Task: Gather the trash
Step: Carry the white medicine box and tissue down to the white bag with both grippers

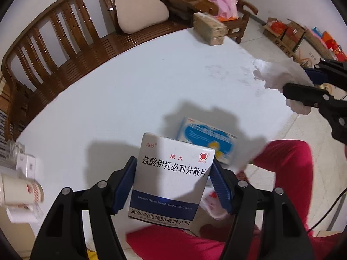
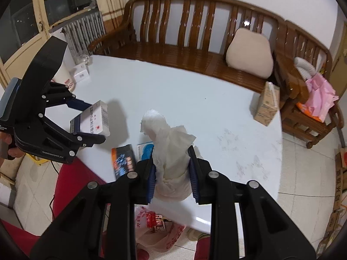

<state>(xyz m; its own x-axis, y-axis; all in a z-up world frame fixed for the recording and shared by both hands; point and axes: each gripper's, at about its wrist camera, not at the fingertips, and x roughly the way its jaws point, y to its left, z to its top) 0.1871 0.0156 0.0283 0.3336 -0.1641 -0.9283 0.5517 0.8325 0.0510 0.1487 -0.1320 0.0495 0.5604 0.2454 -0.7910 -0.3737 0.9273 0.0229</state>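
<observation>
Left gripper [image 1: 173,177]: blue pads pinch a white medicine box [image 1: 171,177] by its 2 sides, lifted clear of the worktop [image 1: 130,86].
Right gripper [image 2: 172,173]: pads clamp a crumpled white paper towel [image 2: 167,143], also off the surface.
On the worktop: a blue-and-white box [image 1: 208,138] and a dark packet [image 2: 123,160] lie near the front edge; a tan carton [image 2: 267,104] stands at the far side.
Floor below: a plastic bag [image 2: 160,231], apparently holding red packets.
</observation>
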